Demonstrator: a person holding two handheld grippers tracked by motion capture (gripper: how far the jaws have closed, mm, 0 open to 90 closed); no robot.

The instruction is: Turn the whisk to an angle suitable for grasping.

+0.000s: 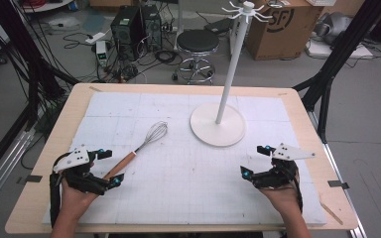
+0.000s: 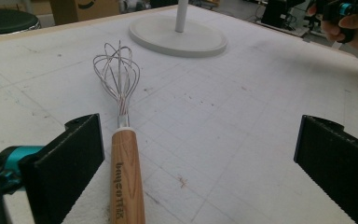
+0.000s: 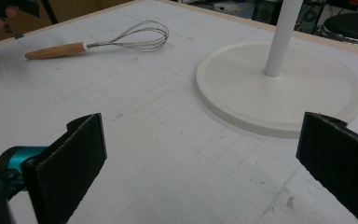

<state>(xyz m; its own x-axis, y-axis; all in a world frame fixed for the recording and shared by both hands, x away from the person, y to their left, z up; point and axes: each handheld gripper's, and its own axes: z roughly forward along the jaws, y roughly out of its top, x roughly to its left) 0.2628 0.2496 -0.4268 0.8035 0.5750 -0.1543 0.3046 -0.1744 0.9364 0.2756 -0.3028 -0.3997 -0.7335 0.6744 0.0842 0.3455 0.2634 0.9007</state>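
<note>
Where the forearms come in at the near edge, both units sit low over the worktop: left hand-held gripper jaws wide, nothing clamped; right hand-held gripper jaws wide too, nothing between them. Whisk lies flat on the white gridded mat, wooden handle toward the left unit. In the left gripper view the handle runs up just beside the left jaw; can't tell if it touches. Wire head points away toward the white stand. Mat is scuffed, with faint pencil lines and small dark specks, light wood border around it. Stand's round base sits at mid-far, its pole topped with hooks. Beyond: grey floor, black stool, PC tower, cable tangle, cardboard box, black frame legs both sides.
</note>
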